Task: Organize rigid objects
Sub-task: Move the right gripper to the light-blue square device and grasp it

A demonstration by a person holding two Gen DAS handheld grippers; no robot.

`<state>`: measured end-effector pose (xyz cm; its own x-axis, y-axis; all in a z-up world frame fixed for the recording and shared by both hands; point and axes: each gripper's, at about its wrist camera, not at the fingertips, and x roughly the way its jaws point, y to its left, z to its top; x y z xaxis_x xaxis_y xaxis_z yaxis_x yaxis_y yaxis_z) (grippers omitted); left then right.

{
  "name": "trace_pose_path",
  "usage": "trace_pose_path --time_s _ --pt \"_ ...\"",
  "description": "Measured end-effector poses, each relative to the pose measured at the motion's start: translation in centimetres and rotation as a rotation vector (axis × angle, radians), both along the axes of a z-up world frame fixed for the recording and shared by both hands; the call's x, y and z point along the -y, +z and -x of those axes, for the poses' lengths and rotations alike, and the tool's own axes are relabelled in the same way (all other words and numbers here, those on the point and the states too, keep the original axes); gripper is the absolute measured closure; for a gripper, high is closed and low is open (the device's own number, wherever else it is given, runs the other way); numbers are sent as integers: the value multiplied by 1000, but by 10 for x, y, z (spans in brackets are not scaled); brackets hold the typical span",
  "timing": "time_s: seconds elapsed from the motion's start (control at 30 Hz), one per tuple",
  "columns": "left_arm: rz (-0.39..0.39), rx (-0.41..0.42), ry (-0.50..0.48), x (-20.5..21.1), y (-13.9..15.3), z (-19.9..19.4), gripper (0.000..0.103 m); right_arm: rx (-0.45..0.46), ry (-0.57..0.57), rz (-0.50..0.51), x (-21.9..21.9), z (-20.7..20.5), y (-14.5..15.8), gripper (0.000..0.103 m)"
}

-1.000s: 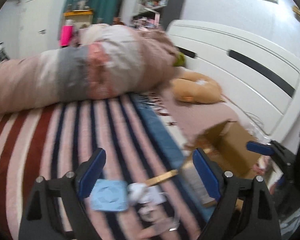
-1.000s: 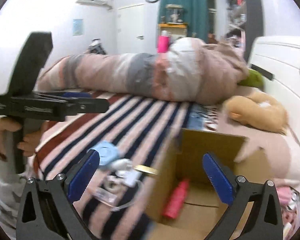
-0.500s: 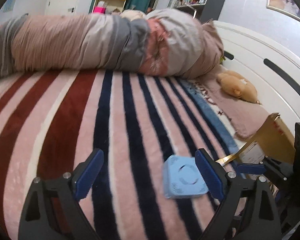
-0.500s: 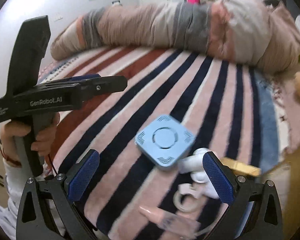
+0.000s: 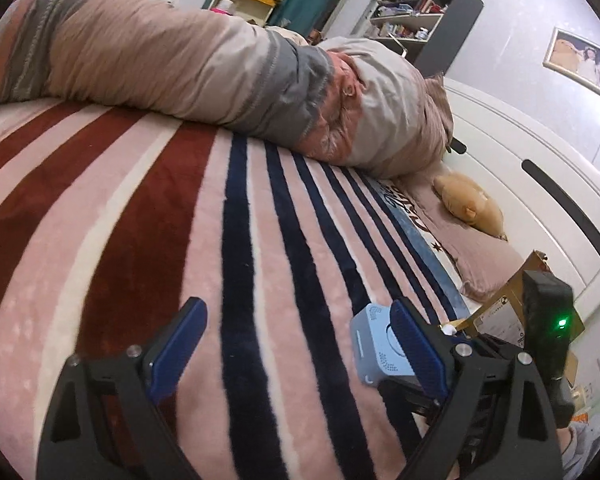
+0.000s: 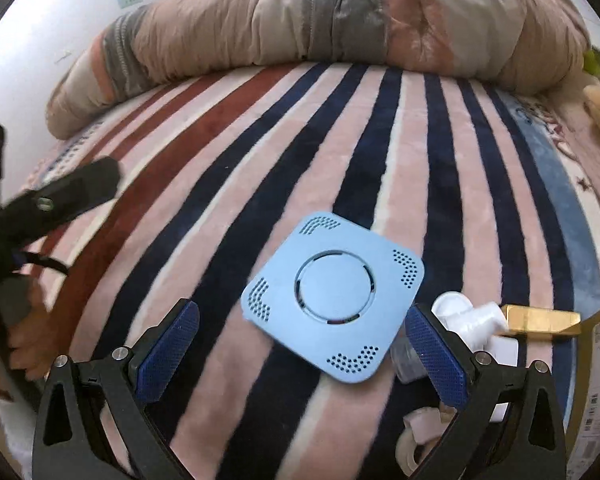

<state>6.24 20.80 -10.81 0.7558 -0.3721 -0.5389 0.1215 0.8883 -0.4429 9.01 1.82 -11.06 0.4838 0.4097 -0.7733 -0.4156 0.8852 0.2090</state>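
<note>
A flat light-blue square device (image 6: 334, 294) with a round centre lies on the striped blanket (image 6: 380, 128). My right gripper (image 6: 302, 354) is open just short of it, and the device sits between and a little beyond the pads. In the left wrist view the device (image 5: 374, 344) lies behind my right-hand pad. My left gripper (image 5: 300, 350) is open and empty over the blanket (image 5: 140, 220). A white plastic piece (image 6: 470, 320), a gold bar (image 6: 542, 320) and a roll of tape (image 6: 418, 432) lie to the device's right.
A rolled duvet (image 5: 220, 64) lies across the far side of the bed. A tan plush toy (image 5: 470, 204) rests by the white headboard (image 5: 540, 168). A cardboard box (image 5: 516, 304) stands at the right; its edge shows in the right wrist view (image 6: 594, 360). The other gripper (image 6: 56, 200) shows at the left.
Both grippers have dropped closer to the blanket. My right gripper has closed in on the blue device, which now fills the space ahead of its pads. My left gripper has swung left.
</note>
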Motion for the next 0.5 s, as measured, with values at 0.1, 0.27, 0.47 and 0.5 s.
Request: trace_pose_path --time_s 0.1,0.27,0.47,0.5 --pt "-5 -14 7 -1 -3 -1 11 17 -25 60 -13 -9 -3 0" --pt "-18 -15 -6 5 -3 -4 11 18 -84 81 -19 -29 -10 11" --pt "-6 -27 11 1 -6 -6 11 27 122 -7 -17 -10 2 23" --pt "-8 -26 11 2 -6 -6 11 15 193 -29 -18 -4 4 23"
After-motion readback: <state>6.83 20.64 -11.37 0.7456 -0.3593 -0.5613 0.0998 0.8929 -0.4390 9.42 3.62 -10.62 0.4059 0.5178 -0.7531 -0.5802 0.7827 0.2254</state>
